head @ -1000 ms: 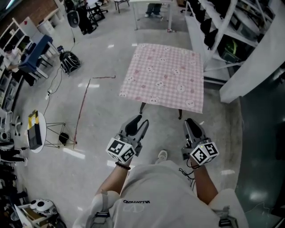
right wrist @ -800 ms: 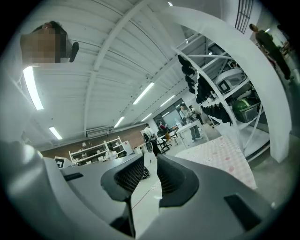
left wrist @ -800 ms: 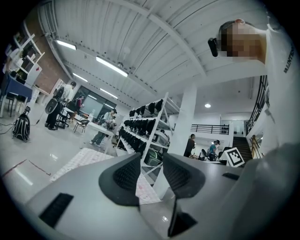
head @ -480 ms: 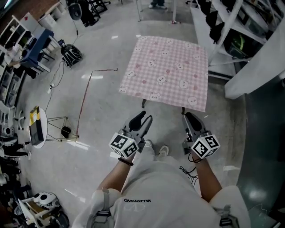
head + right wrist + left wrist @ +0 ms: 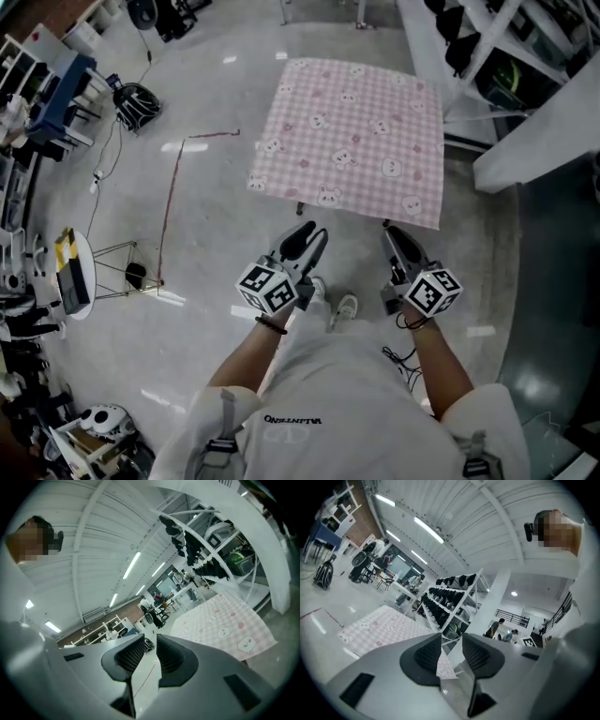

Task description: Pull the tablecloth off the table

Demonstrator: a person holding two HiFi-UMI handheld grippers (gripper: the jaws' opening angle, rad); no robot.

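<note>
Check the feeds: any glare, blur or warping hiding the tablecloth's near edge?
Head view: sharp, tablecloth evenly lit, only small lamp reflections on the glossy floor. Left gripper view: strong fisheye bending, dark corners, tablecloth small at left. Right gripper view: same bending, tablecloth's near edge shows clearly at right.

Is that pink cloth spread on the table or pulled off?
Spread: the tablecloth lies flat over the table, only the legs showing under its near edge.

Pink checked tablecloth [image 5: 349,141] lies flat, covering table.
</note>
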